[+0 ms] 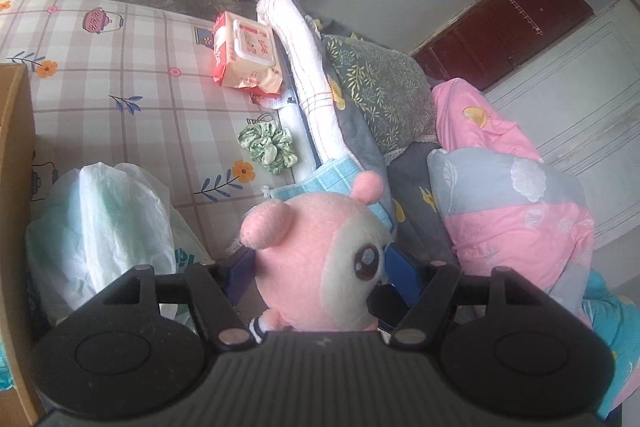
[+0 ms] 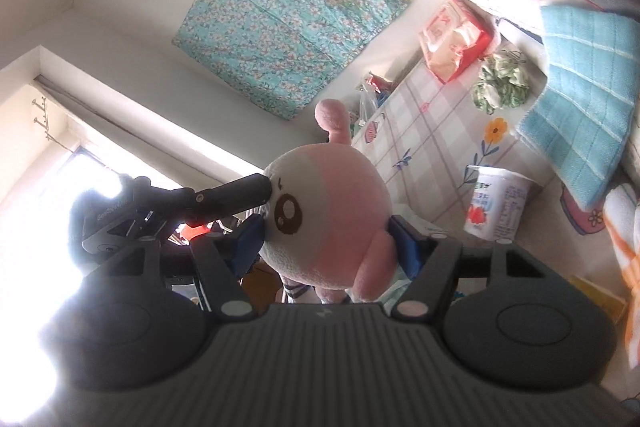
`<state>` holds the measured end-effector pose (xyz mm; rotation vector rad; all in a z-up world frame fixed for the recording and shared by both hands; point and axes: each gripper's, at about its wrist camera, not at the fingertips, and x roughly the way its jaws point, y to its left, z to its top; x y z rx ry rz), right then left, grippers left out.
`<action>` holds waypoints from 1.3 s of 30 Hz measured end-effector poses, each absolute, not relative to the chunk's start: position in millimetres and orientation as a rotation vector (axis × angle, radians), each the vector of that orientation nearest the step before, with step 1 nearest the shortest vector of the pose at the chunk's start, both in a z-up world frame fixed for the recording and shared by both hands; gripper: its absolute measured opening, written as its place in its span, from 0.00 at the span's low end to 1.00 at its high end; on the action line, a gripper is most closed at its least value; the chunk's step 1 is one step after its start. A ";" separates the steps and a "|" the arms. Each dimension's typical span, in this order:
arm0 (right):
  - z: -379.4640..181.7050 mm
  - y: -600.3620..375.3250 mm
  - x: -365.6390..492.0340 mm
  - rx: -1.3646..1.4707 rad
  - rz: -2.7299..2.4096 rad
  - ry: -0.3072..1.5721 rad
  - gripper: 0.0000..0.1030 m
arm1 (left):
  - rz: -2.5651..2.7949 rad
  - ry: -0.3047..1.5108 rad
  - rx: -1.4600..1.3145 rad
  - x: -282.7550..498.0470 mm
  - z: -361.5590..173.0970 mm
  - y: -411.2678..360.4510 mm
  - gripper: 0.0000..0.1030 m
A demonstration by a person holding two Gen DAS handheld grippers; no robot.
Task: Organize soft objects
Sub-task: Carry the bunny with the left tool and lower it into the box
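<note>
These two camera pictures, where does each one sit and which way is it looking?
Left wrist: sits on the left tool, looking down over the checked bed sheet, wet wipes pack and pillows; its blue pads grip a pink plush toy.
Right wrist: sits on the right tool, facing the window and floral wall cloth; the left tool's finger shows.
Both share the toy, wipes and green scrunchie.

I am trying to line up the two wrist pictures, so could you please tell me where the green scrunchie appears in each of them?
Left wrist view: the green scrunchie lies mid-frame on the checked sheet, below the wet wipes pack.
Right wrist view: the green scrunchie sits upper right, below the wet wipes pack and left of the blue towel.
Shared landmark: the wet wipes pack, next to the scrunchie in both.
</note>
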<state>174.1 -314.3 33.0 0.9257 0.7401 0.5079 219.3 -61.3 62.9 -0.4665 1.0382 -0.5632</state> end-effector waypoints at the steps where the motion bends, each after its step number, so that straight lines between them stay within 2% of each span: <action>1: 41.3 -307.0 170.8 0.910 0.520 0.743 0.66 | -0.556 1.025 -0.473 212.4 67.2 -54.6 0.69; 9: 88.1 -221.3 169.2 0.801 0.693 0.812 0.67 | -0.428 0.896 -0.569 156.8 96.7 38.3 0.69; 15: 97.7 -129.5 188.9 0.702 0.842 0.942 0.67 | -0.263 0.834 -0.650 127.6 92.3 119.9 0.70; 21: 82.9 -35.1 211.5 0.578 0.918 1.114 0.67 | -0.098 0.853 -0.763 121.3 56.8 192.2 0.71; 27: 47.8 30.5 228.9 0.463 0.894 1.280 0.67 | -0.003 0.968 -0.913 140.3 -4.8 247.7 0.73; 33: 30.5 66.2 233.0 0.352 0.853 1.331 0.66 | 0.054 1.044 -1.028 157.8 -48.3 276.6 0.74; 39: 24.1 84.6 228.9 0.154 0.807 1.314 0.67 | 0.084 1.120 -1.016 171.8 -69.5 274.7 0.74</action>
